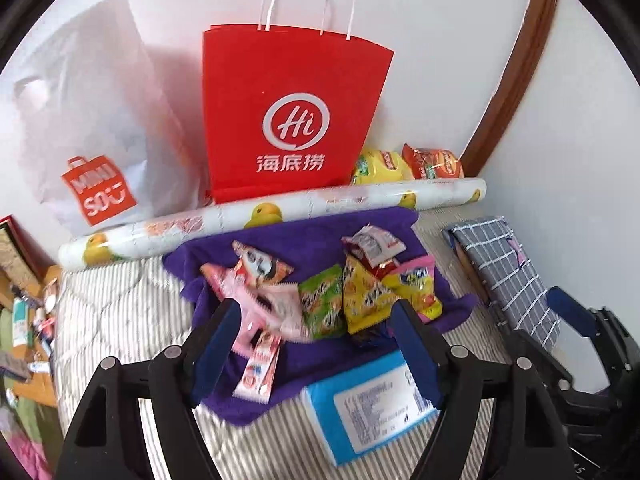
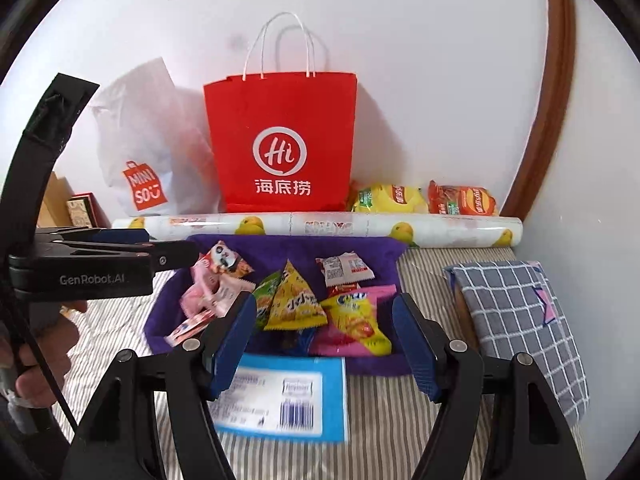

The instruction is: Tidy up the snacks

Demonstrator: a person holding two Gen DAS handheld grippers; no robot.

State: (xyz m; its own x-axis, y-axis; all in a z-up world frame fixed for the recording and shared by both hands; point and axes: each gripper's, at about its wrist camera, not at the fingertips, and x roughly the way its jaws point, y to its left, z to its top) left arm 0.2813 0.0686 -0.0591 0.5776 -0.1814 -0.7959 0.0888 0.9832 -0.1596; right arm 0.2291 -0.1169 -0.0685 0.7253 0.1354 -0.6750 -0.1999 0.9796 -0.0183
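Bed surface: striped quilt (image 2: 380,420) fills the lower field, white wall behind, brown curved frame at right.
Red bag: red paper bag (image 2: 280,140) with white handles stands upright against the wall, centre back.
White bag: white plastic shopping bag (image 2: 148,152) with orange logo stands just beside the red one, on its left.
Roll: duck-print roll (image 2: 320,226) lies across the bed in front of both bags.
Pillow: grey checked pillow (image 2: 520,320) at right, apart from the cloth.
Cloth: purple towel (image 2: 368,364) spread on the quilt just before the roll.
Blue pack: blue packet with white label (image 2: 280,396) lies at the towel's near edge, partly on the quilt.
Chips: yellow chip bag (image 2: 384,198) and orange chip bag (image 2: 460,200) behind the roll, right of the red bag.
Snacks: snack packets (image 2: 296,300) lie in a loose heap on the towel, pink, green, yellow and white wrappers overlapping.
Left gripper (image 1: 316,344): jaws apart, nothing between the pads, held above the heap.
Right gripper (image 2: 326,344): jaws apart, empty, above the towel's near edge.
Hand: person's hand (image 2: 36,356) grips the left tool's handle, seen from the right wrist.
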